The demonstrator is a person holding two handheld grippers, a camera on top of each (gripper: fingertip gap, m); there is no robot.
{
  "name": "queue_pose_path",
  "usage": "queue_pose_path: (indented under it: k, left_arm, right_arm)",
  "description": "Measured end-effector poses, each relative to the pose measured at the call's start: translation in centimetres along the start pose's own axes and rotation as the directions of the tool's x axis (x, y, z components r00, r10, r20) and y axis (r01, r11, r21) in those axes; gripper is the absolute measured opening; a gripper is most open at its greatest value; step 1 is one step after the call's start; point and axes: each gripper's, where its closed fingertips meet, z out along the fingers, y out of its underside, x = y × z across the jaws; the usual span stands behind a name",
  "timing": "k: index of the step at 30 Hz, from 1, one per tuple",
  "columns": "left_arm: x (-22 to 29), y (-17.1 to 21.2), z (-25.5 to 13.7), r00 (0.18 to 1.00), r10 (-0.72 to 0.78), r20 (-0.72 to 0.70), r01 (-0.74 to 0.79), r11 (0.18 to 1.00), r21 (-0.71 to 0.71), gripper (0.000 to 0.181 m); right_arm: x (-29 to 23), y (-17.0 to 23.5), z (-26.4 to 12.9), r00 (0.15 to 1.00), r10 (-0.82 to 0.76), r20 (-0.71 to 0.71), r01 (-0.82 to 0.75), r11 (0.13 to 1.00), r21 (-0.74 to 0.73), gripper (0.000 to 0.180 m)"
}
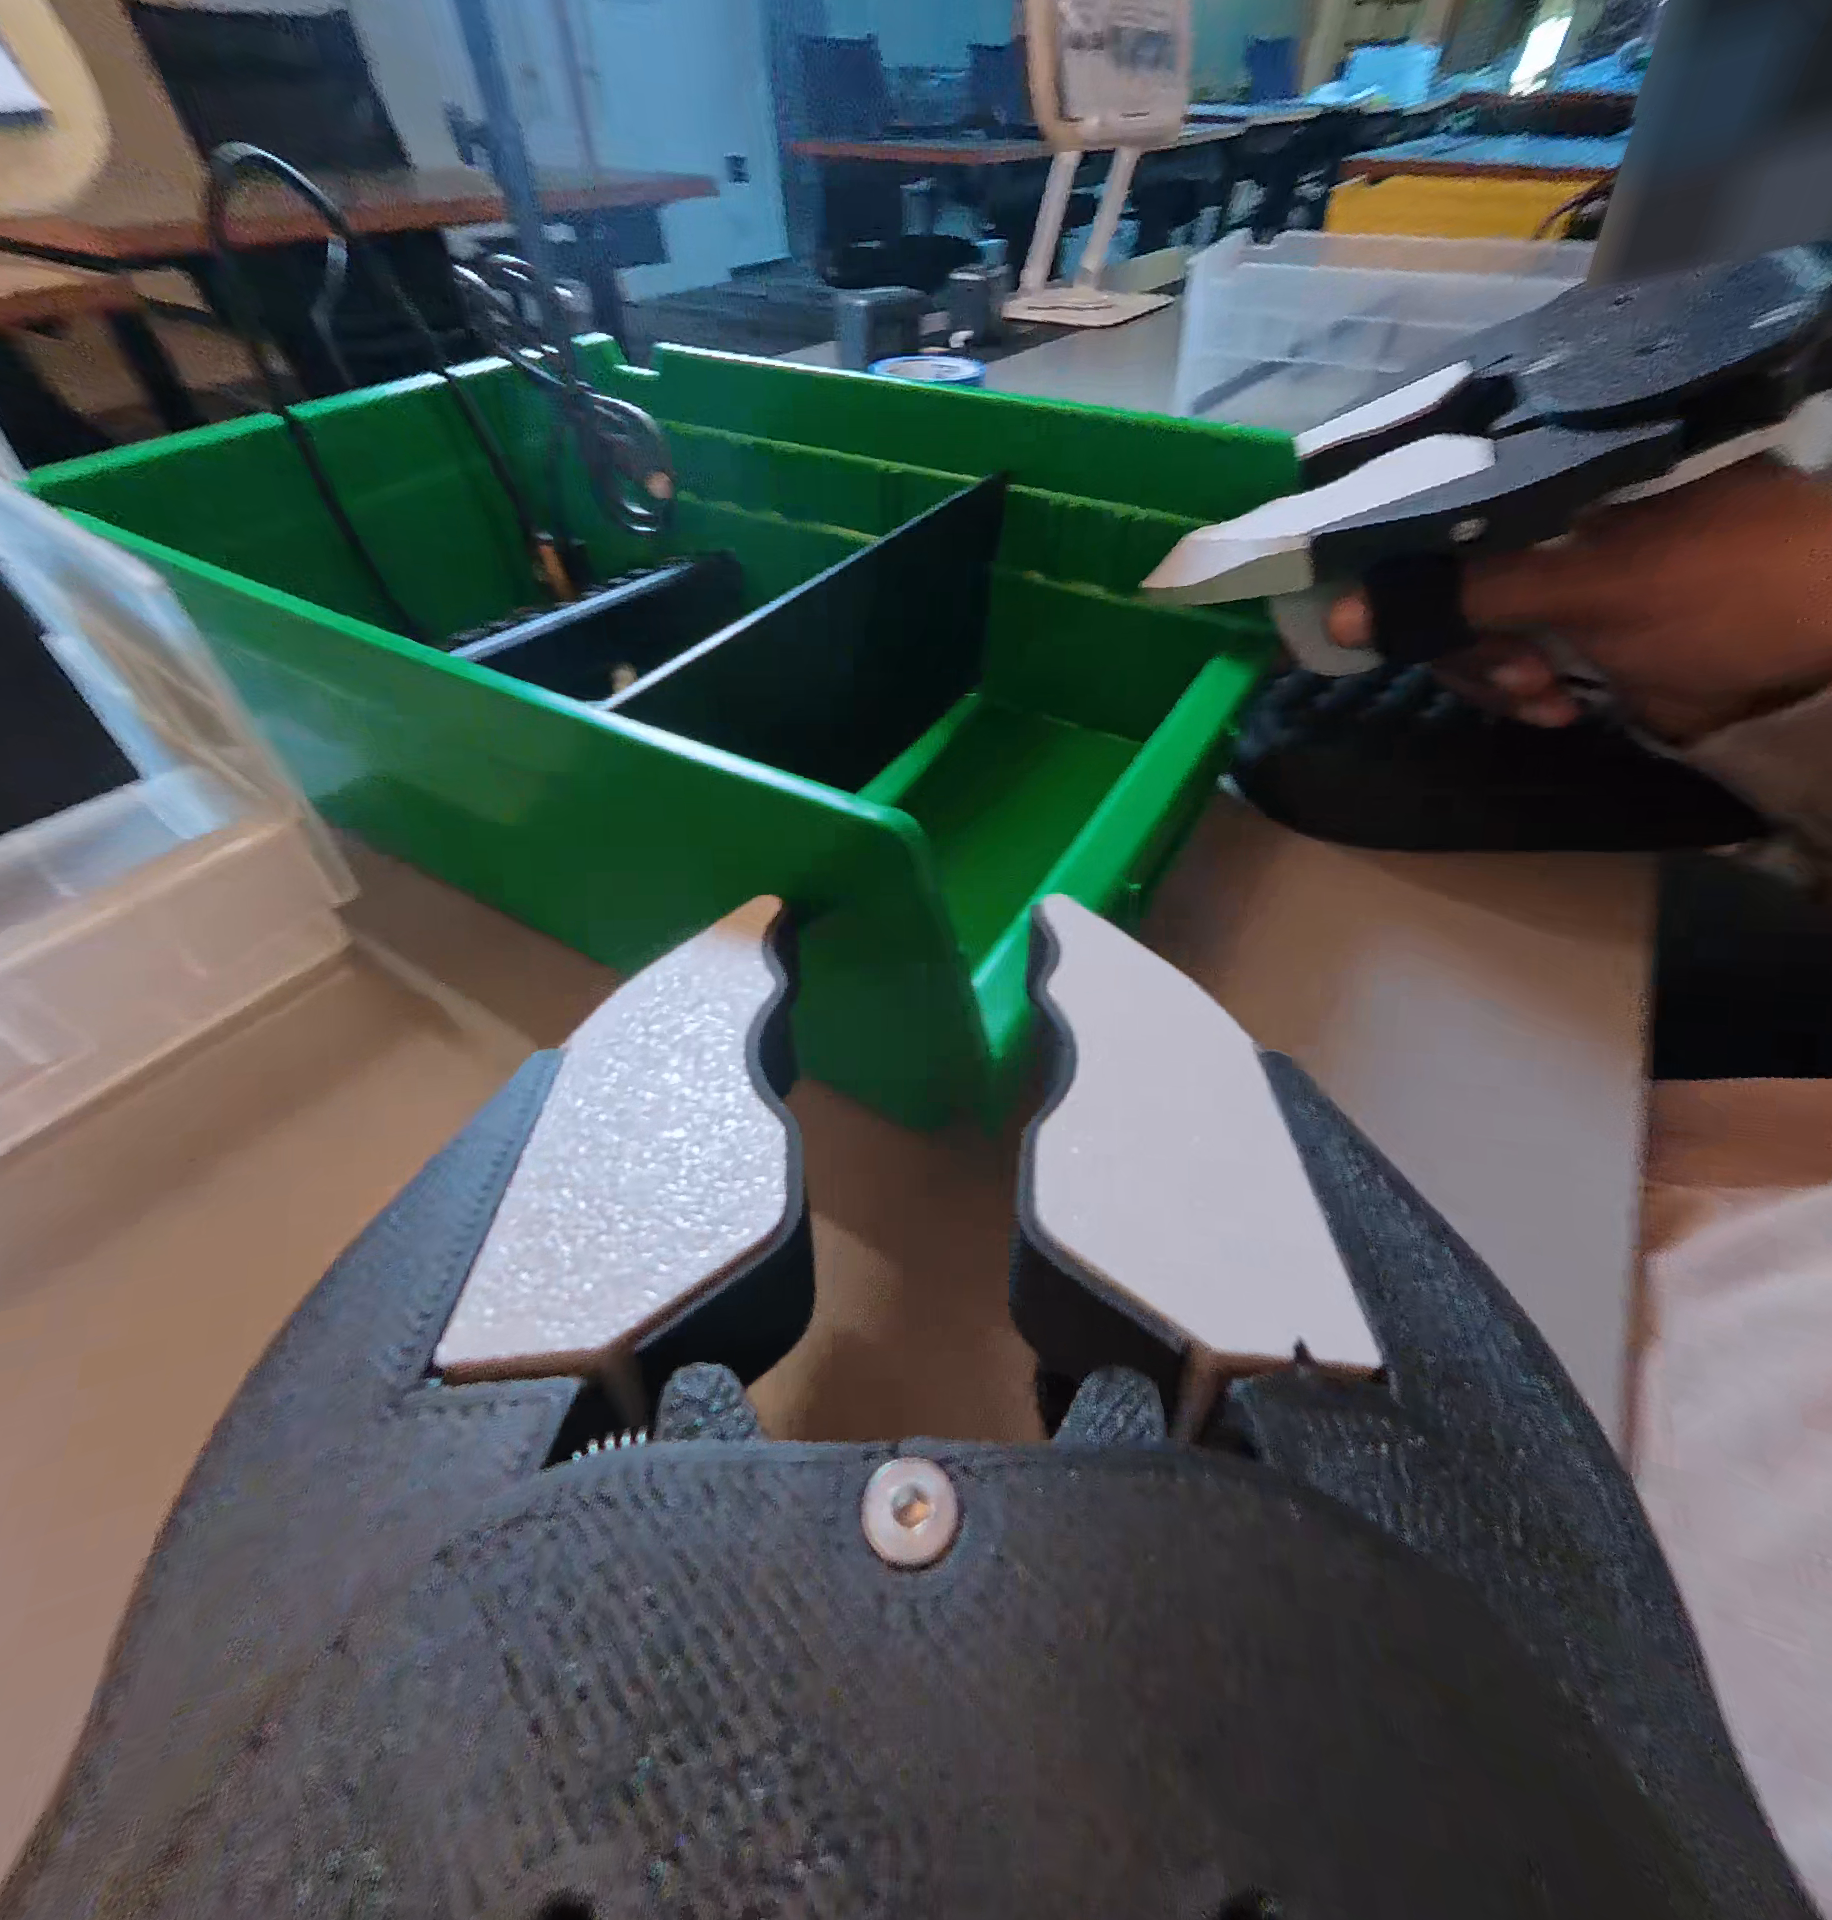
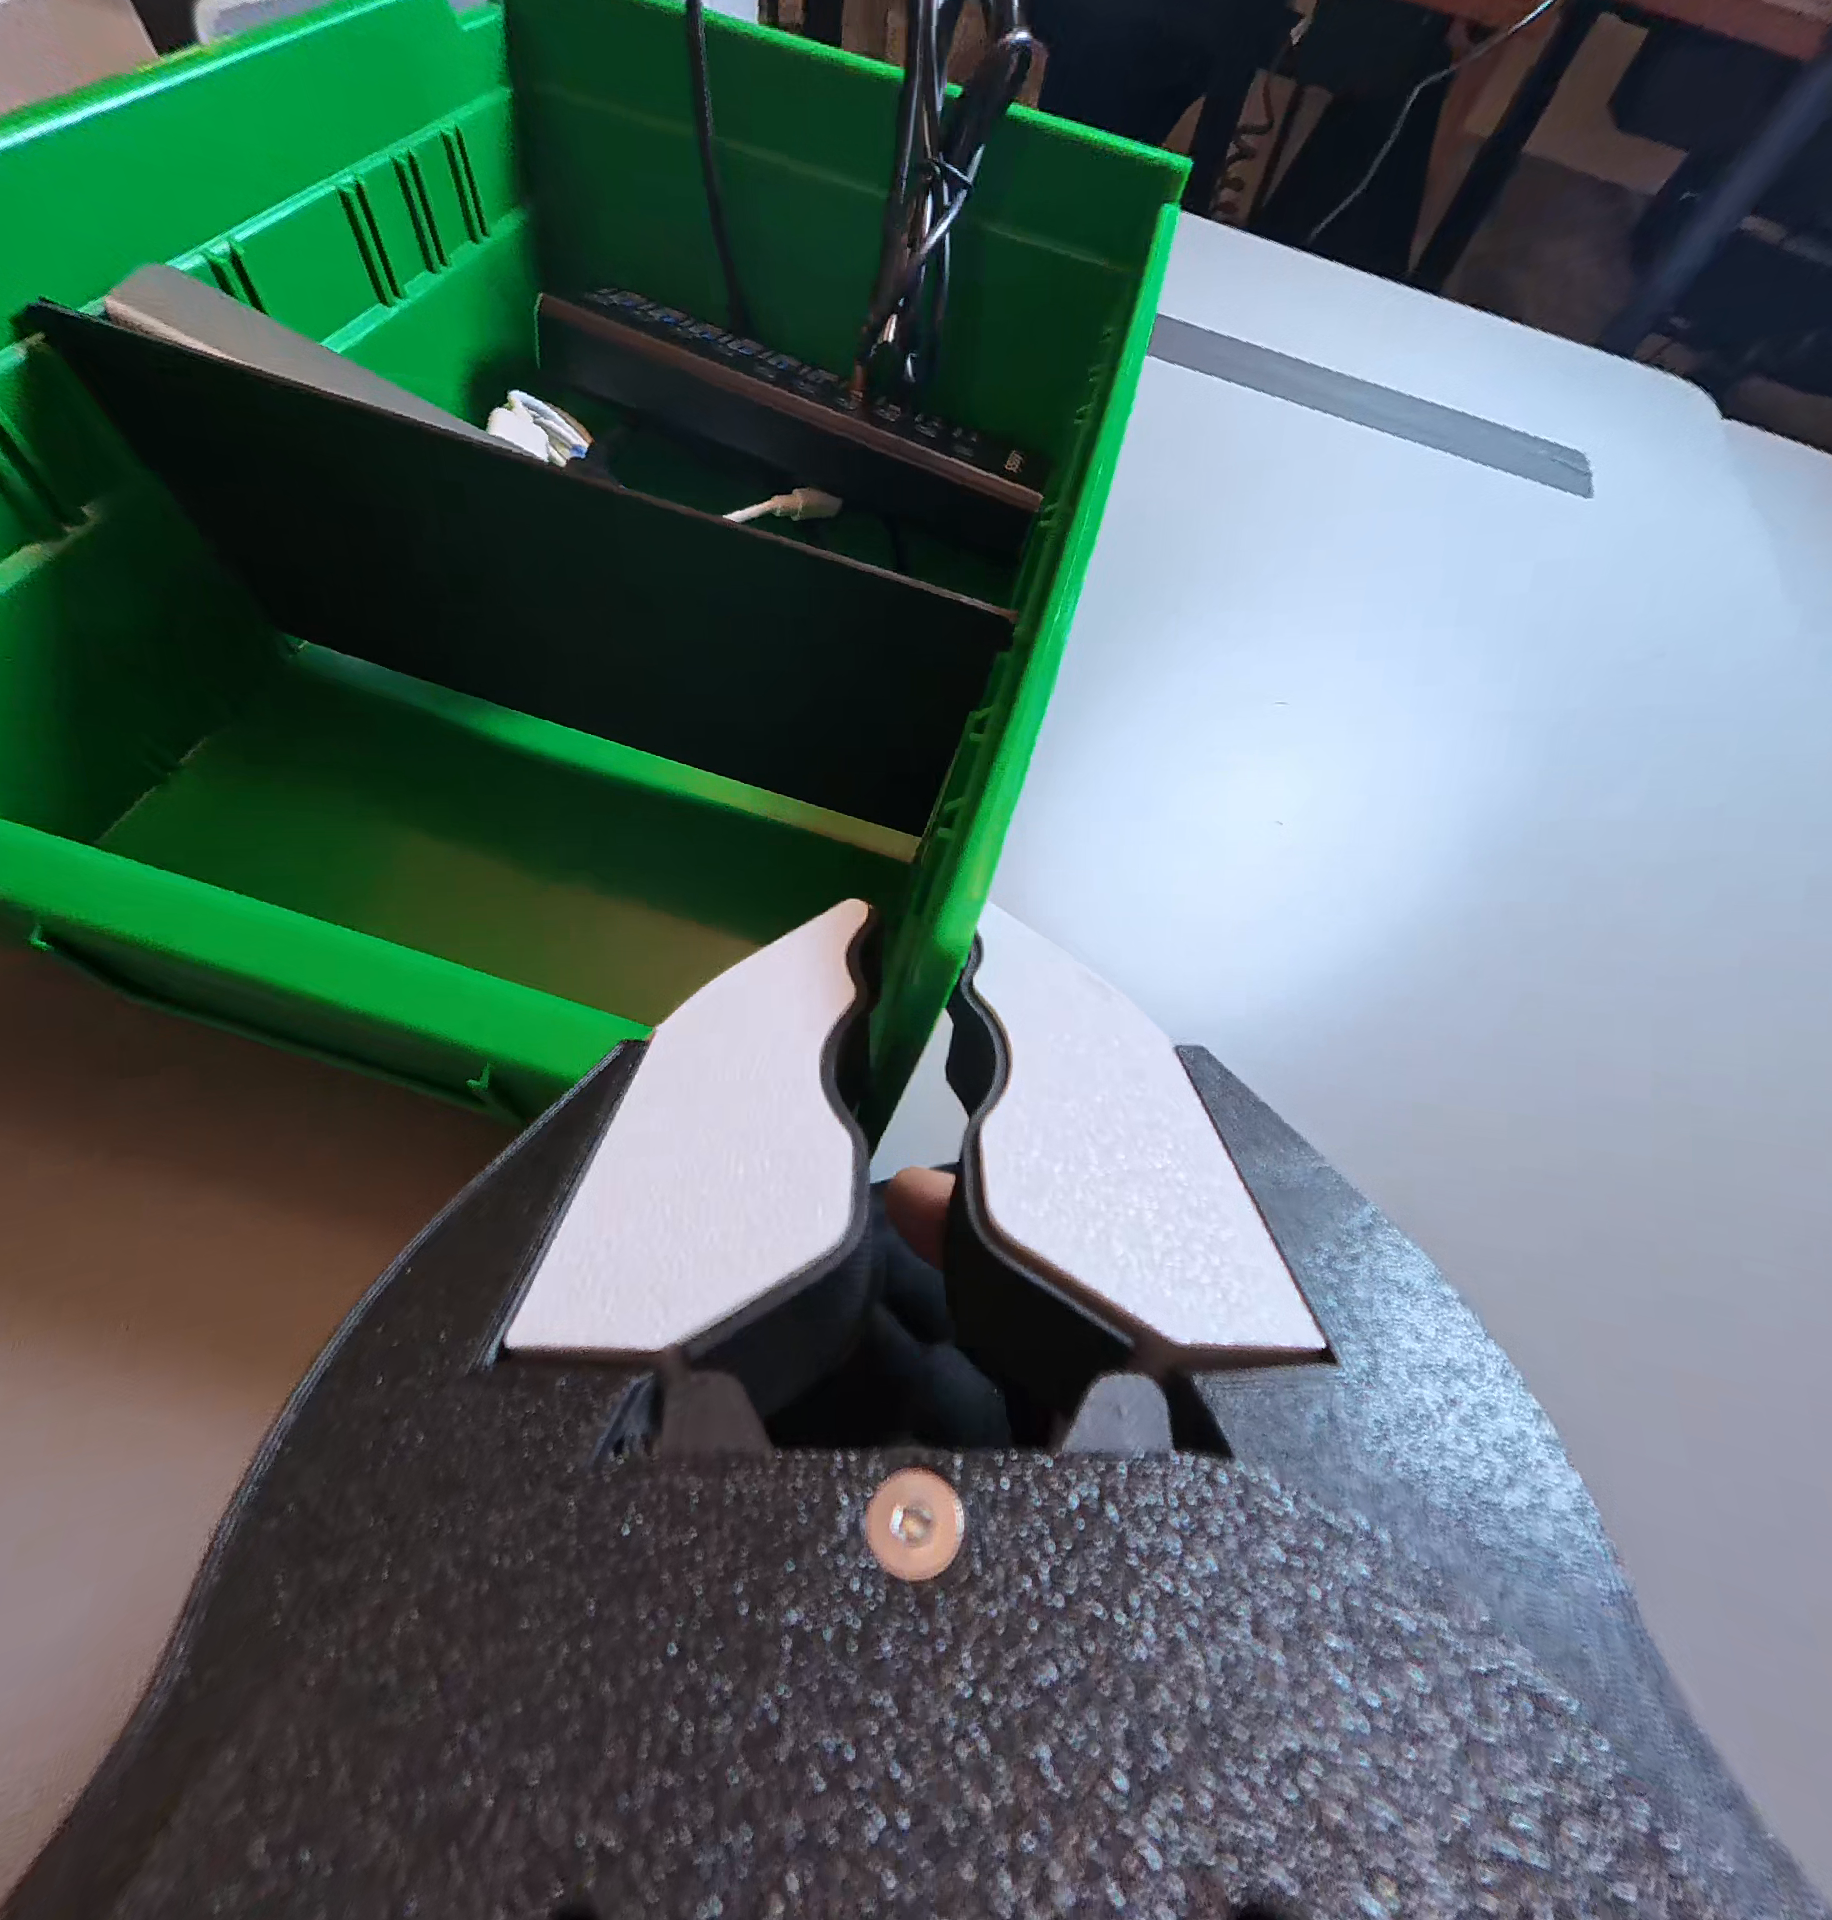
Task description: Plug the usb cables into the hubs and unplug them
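Ahead of both tongs, past the black divider (image 2: 538, 582) of the green bin (image 2: 1130, 343), the black USB hub (image 2: 787, 405) leans in the far compartment. Black cables (image 2: 922, 208) already rise from its ports. A loose white cable end (image 2: 787, 506) lies on the bin floor just in front of the hub.

The left tongs (image 1: 912, 914) are spread wide and empty, low at the bin's near corner. The right tongs (image 2: 920, 925) are only narrowly parted. The bin's side wall shows in their gap, and I cannot tell whether they touch it.

The plugs look small, hard and light, and their cords limp, so the grip probably belongs on the stiff plug body, square to the port. The cord would likely bend or slip. The hub seems light enough to shift under a push or pull, so it may need bracing.

The divider hides the hub's lower edge and much of the floor there. The free ports are too small to tell apart, and the cables run out of frame above.
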Motion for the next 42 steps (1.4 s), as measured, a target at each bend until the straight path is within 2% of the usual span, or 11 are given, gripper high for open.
queue_pose_path:
  k: [1,5,10,14,18,22,27,32,37,42]
  left_arm:
    - [-0.6,0.1,0.0,0.999,0.031,0.044,-0.031,1.000,-0.001,0.033]
    - [-1.7,0.1,0.2,0.991,0.054,0.123,-0.052,0.999,-0.016,0.035]
    - [-2.9,0.1,0.4,0.975,0.123,0.186,-0.113,0.991,-0.066,0.029]
    - [-2.7,-2.4,-0.4,0.952,0.221,0.213,-0.220,0.975,-0.030,0.021]
    - [-1.3,-4.3,-0.5,0.954,0.244,0.177,-0.249,0.969,0.006,0.019]
    - [-0.8,-7.2,-2.0,0.935,0.285,0.210,-0.305,0.950,0.070,0.018]
    - [-2.7,-12.6,-8.2,0.863,0.365,0.350,-0.428,0.895,0.122,0.018]
    - [-8.5,-14.5,-18.2,0.740,0.367,0.563,-0.477,0.877,0.056,0.018]
    - [-14.4,-11.9,-28.3,0.620,0.335,0.710,-0.418,0.906,-0.064,0.019]
    - [-18.5,-5.7,-33.8,0.553,0.296,0.778,-0.305,0.942,-0.142,0.019]
  right_arm:
    - [-0.1,0.0,0.0,1.000,0.003,0.010,-0.003,1.000,0.002,0.010]
    - [-0.7,-0.1,-0.2,1.000,-0.019,0.011,0.019,1.000,0.009,0.010]
    - [-1.5,-0.3,-1.2,0.998,-0.061,-0.009,0.061,0.997,0.045,0.012]
    - [-1.9,-1.4,-3.8,0.992,-0.121,-0.046,0.126,0.986,0.108,0.011]
    - [-1.3,-2.4,-6.6,0.986,-0.150,-0.080,0.160,0.977,0.141,0.011]
    - [-1.3,-5.1,-9.1,0.971,-0.203,-0.124,0.227,0.948,0.225,0.010]
    - [-4.6,-11.8,-10.8,0.957,-0.268,-0.112,0.290,0.864,0.412,0.011]
    - [-12.7,-20.2,-7.3,0.930,-0.365,0.035,0.281,0.770,0.573,0.012]
    - [-24.1,-24.8,-1.0,0.860,-0.450,0.239,0.209,0.739,0.641,0.011]
    - [-33.2,-23.7,5.4,0.790,-0.456,0.411,0.137,0.783,0.606,0.012]
